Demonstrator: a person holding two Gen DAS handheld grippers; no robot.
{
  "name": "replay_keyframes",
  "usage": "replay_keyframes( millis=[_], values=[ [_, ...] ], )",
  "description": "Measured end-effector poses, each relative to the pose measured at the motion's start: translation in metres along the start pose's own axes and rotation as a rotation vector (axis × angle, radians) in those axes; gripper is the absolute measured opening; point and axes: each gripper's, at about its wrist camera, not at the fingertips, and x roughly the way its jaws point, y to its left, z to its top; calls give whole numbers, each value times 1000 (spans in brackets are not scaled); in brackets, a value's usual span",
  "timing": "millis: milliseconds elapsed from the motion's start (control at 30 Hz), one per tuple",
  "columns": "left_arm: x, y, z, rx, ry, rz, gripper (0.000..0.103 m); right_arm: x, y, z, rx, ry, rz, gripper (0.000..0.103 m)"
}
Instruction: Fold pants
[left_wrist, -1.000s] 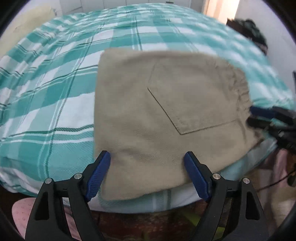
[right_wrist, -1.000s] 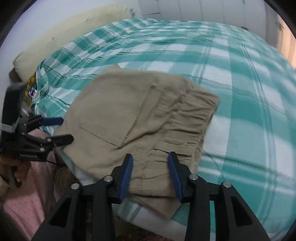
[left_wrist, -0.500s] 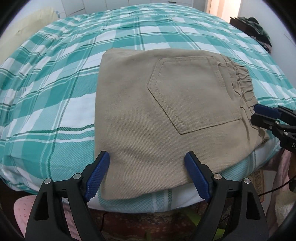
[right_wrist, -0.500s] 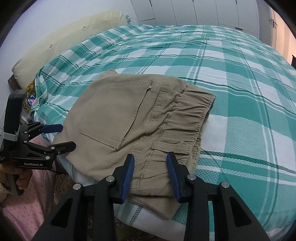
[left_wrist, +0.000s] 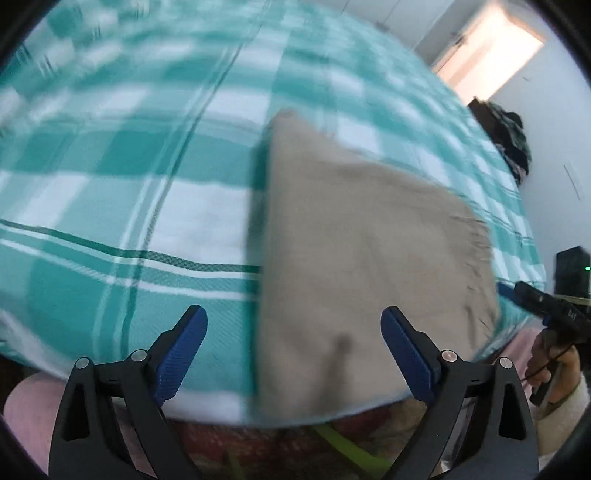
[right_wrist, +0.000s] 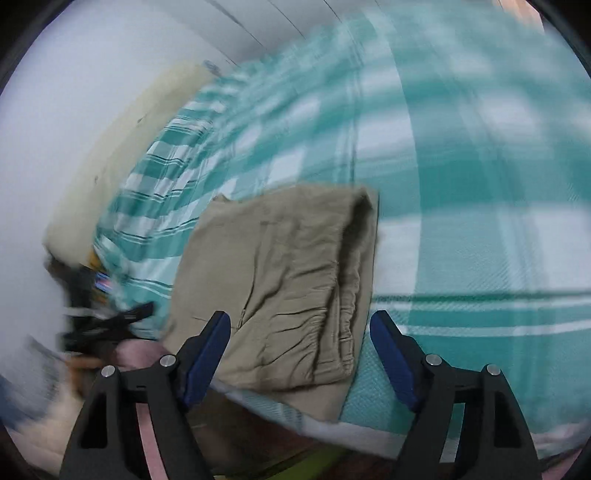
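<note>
The tan pants (left_wrist: 362, 258) lie folded into a compact square near the bed's front edge; they also show in the right wrist view (right_wrist: 291, 284), elastic waistband towards the right. My left gripper (left_wrist: 293, 349) is open and empty, held back over the bed edge at the fold's left side. My right gripper (right_wrist: 299, 350) is open and empty, just short of the waistband end. The right gripper shows in the left wrist view (left_wrist: 539, 306) at the far right. Both views are blurred by motion.
The bed carries a teal and white plaid sheet (left_wrist: 110, 206). A cream pillow (right_wrist: 122, 155) lies at the head by the white wall. Dark clothes (left_wrist: 509, 136) sit at the far right. Pink cloth (right_wrist: 144, 373) lies below the bed edge.
My right gripper has opened wide and let go of the waistband. Both grippers have pulled back and swung; the left view has shifted left. The pants lie where they were.
</note>
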Motion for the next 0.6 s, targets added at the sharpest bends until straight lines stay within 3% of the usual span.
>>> replay_keyframes(
  millis=[67,133,167,200,233,267,300,433,600],
  values=[
    [32,8,12,-25,105,-44,94,27,-17,13,66,90,65,76],
    [44,2,18,-8,118,-80,90,55,-25,22,75,158,23,70],
    [45,-5,20,1,120,-116,67,65,-27,26,91,189,30,64],
    [44,-11,22,2,133,-127,54,68,-25,29,102,199,35,60],
    [41,-17,23,14,130,-86,44,69,-21,31,95,206,34,51],
    [35,-25,24,36,124,-72,25,64,-9,34,55,202,24,44],
    [27,-31,26,54,110,-77,14,60,1,35,23,191,27,41],
    [-10,-52,58,75,16,-148,13,40,50,58,-108,135,82,35],
    [-30,-76,132,167,-143,-77,13,25,98,136,-275,11,43,34]
  ],
)
